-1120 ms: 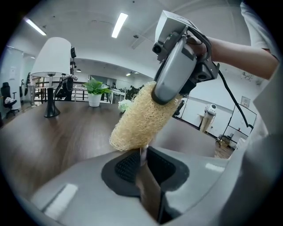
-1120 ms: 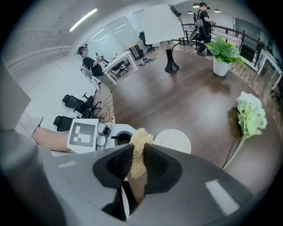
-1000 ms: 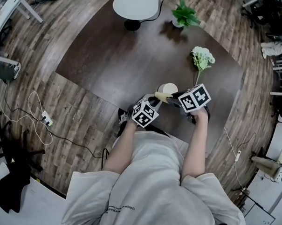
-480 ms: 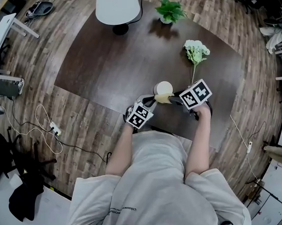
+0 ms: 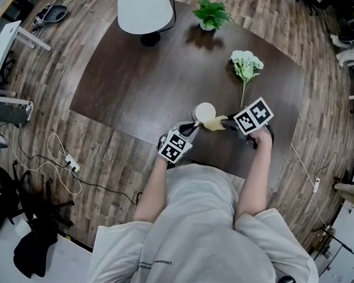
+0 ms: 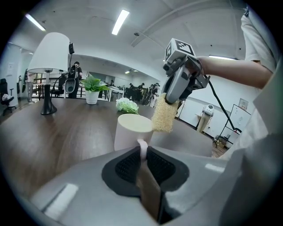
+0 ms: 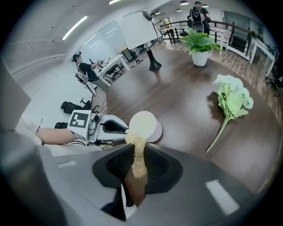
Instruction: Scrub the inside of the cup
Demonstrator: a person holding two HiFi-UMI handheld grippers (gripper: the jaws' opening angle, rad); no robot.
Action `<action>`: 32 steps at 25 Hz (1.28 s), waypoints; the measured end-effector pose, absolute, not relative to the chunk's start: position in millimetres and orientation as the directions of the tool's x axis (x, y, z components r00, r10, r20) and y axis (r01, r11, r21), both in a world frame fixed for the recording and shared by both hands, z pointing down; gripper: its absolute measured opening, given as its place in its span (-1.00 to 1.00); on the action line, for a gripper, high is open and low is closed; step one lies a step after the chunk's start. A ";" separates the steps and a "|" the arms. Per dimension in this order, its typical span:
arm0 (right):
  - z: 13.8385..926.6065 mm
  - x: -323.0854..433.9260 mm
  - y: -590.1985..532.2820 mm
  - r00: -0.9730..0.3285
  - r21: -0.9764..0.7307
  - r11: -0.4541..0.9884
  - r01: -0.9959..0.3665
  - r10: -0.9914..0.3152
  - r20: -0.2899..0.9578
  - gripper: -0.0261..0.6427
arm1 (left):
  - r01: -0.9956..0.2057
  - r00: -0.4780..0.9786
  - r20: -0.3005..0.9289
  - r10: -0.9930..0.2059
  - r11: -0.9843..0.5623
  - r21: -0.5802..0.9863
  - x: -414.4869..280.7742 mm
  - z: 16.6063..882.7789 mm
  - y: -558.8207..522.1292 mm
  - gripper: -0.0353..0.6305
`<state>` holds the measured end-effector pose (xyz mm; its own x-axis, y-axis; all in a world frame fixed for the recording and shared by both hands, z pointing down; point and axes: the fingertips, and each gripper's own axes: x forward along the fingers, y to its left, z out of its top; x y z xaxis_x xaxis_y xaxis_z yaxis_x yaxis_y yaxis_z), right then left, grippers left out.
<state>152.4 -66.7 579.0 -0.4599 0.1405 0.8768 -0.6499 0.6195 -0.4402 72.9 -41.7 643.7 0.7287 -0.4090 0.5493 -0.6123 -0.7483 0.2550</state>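
A cream cup (image 5: 204,112) stands upright on the dark table (image 5: 139,77) near its front edge. My left gripper (image 6: 141,152) is shut on the cup's handle (image 6: 142,149), with the cup (image 6: 132,132) straight ahead of it. In my right gripper (image 7: 135,154), shut, is a yellow loofah sponge (image 7: 137,152). The sponge (image 5: 215,122) hangs just right of the cup's rim, outside the cup. From the left gripper view the sponge (image 6: 164,115) overlaps the rim's right side, below the right gripper (image 6: 178,79).
A white-flowered sprig (image 5: 246,68) lies on the table right of the cup. A potted green plant (image 5: 210,14) and a white-shaded lamp (image 5: 145,11) stand at the far edge. Cables (image 5: 59,162) run over the wooden floor at left.
My right gripper and the sponge have shifted a little to the right, away from the cup's mouth. The left gripper and cup have stayed in place.
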 end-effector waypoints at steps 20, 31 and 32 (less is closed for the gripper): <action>577.0 176.0 -101.9 -0.339 -0.243 0.632 -0.736 -0.034 0.940 -0.63 | -0.599 0.739 0.544 -0.399 -0.758 0.257 77.4 643.8 -41.3 -0.76; 571.9 168.6 -114.1 -0.284 -0.157 0.672 -0.724 -0.083 0.955 -0.64 | -0.585 0.751 0.525 -0.400 -0.772 0.248 80.4 640.1 -43.8 -0.77; 571.7 167.4 -116.0 -0.282 -0.150 0.674 -0.723 -0.090 0.955 -0.63 | -0.587 0.750 0.526 -0.401 -0.770 0.251 79.5 640.5 -44.3 -0.77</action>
<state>167.4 -116.0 571.7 -0.2817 -0.0901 0.9553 -0.7234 0.6740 -0.1497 79.5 -44.3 640.5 0.7499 -0.4010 0.5261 -0.5873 -0.7695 0.2507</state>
